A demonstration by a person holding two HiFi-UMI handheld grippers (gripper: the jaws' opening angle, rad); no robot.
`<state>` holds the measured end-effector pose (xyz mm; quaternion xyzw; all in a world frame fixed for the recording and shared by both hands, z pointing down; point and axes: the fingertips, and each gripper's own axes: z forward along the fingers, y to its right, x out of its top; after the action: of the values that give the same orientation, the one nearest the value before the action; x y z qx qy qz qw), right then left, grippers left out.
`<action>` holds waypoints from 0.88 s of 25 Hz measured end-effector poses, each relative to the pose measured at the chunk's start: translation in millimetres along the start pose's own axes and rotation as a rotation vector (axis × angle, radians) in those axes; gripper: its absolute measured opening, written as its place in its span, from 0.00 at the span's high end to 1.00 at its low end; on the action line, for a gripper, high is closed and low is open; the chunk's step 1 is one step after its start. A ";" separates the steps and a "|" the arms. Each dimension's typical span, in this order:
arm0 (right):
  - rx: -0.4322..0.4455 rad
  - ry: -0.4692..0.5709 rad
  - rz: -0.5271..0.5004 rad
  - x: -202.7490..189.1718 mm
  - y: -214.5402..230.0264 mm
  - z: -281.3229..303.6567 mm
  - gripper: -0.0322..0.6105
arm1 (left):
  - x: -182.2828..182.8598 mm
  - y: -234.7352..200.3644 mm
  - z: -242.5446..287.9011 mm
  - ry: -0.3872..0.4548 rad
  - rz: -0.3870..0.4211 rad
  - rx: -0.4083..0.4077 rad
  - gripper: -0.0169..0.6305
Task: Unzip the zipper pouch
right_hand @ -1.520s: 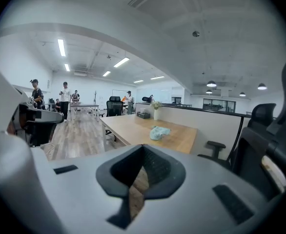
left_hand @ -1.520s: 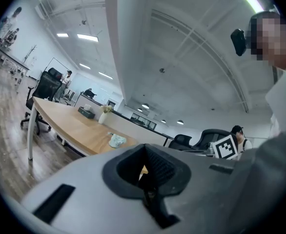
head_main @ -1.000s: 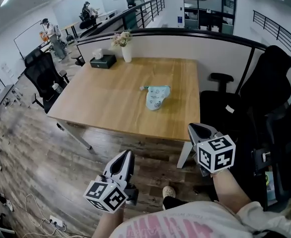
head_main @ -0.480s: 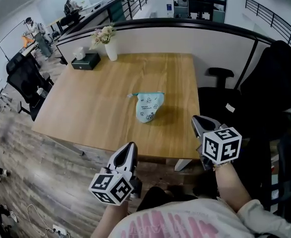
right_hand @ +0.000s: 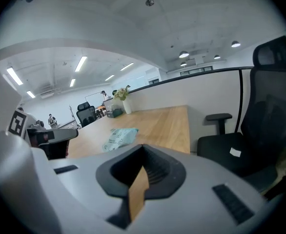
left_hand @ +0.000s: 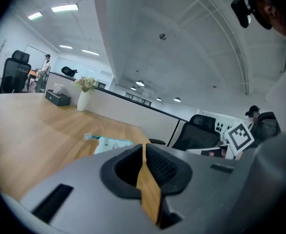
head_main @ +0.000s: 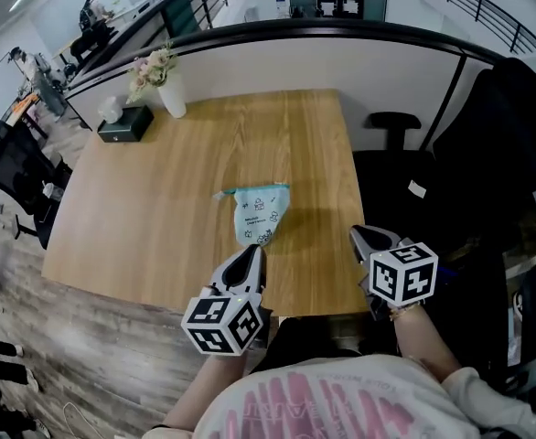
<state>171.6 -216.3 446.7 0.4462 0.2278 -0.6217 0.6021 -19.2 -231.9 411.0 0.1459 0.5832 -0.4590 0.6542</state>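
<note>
The wooden table (head_main: 140, 208) fills the middle of the head view, with a black office chair (head_main: 497, 144) at its right side. The left gripper (head_main: 254, 251) hangs over the table's near edge, its jaws all but together and just beginning to part, nothing between them. The right gripper (head_main: 356, 235) is at the near right corner, jaws closed and empty. The pale teal zipper pouch (head_main: 257, 213) lies flat near the table's centre, its long axis running far to near: the wide zipper edge is away from the person and the narrow end points at the left gripper, just beyond the gripper's tips. A dark tissue box (head_main: 126, 124) and a white vase (head_main: 171, 99) of flowers stand at the far left corner.
</note>
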 end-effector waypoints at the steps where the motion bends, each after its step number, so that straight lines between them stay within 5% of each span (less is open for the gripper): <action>1: -0.006 0.005 0.002 7.5 3.2 6.4 0.95 | 3.7 -1.8 15.0 -0.017 0.035 0.001 0.92; 6: -0.053 0.002 0.058 17.5 29.2 24.8 0.95 | 4.7 -15.7 94.8 -0.108 0.212 0.080 0.62; 11: -0.091 -0.008 0.165 4.3 57.1 24.2 0.95 | -11.9 -33.5 158.1 -0.209 0.181 0.223 0.41; 19: -0.133 -0.007 0.233 -7.2 81.2 13.3 0.95 | -47.0 -61.0 193.9 -0.356 0.194 0.461 0.40; 22: -0.136 -0.002 0.260 -9.3 86.9 13.6 0.95 | -51.7 -72.3 195.5 -0.368 0.192 0.513 0.50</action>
<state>249.3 -237.2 483.3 0.4295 0.2090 -0.5222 0.7065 53.3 -390.3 536.5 0.2748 0.3041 -0.5457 0.7309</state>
